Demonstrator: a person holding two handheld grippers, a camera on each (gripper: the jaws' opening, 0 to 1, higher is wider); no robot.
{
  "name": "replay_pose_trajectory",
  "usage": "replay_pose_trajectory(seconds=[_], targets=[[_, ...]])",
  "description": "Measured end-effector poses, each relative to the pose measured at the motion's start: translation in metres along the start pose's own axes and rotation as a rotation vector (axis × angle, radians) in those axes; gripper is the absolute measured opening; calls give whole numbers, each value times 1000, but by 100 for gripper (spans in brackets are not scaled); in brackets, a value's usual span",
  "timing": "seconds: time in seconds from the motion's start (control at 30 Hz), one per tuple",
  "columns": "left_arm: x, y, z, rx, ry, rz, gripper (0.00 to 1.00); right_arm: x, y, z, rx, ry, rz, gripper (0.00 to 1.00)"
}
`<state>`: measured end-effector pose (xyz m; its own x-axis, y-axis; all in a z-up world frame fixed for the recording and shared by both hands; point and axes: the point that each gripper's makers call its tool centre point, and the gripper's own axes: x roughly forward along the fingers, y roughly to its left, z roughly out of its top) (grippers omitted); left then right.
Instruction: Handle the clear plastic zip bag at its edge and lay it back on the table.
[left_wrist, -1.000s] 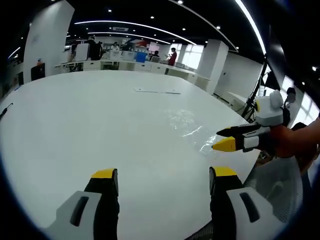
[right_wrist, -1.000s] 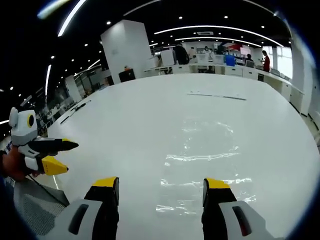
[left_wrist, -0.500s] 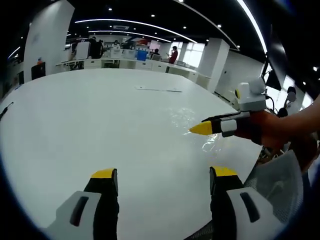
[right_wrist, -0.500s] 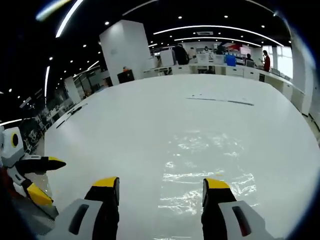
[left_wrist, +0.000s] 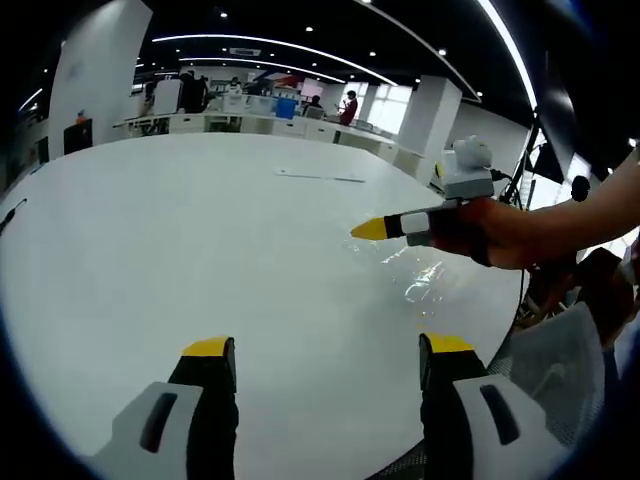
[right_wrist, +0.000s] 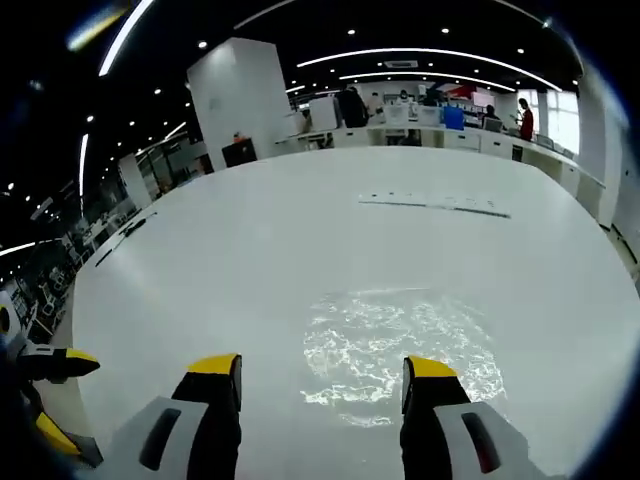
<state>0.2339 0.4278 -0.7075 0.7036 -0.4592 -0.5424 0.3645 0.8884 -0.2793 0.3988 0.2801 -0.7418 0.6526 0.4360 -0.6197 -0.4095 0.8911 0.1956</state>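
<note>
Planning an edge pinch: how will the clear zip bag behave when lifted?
The clear zip bag looks crinkled and thin, so it is probably floppy and will likely drape. It lies flat on the glossy white table, so its edge may slip. It seems empty, so likely very light.

- open-plan office, probably
- long white worktop (right_wrist: 250, 250), desk rows (left_wrist: 250, 122) at the back with people (left_wrist: 347, 108)
- dark ceiling, strip lights (right_wrist: 430, 52), white pillars (right_wrist: 235, 105)

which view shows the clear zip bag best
The right gripper view: the clear zip bag lies crinkled on the white table, just ahead. The left gripper view catches only glints beneath the right tool.
</note>
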Motion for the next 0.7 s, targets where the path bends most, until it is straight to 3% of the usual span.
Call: replay_pose_trajectory(seconds=[0.17,0.7], targets=[[0,0,0,-2,3,-2,74,15,-8,14,4,-9,-7,63],[1,2,-2,-17,9,0,73,55,-25,23,18,24,-30,60]])
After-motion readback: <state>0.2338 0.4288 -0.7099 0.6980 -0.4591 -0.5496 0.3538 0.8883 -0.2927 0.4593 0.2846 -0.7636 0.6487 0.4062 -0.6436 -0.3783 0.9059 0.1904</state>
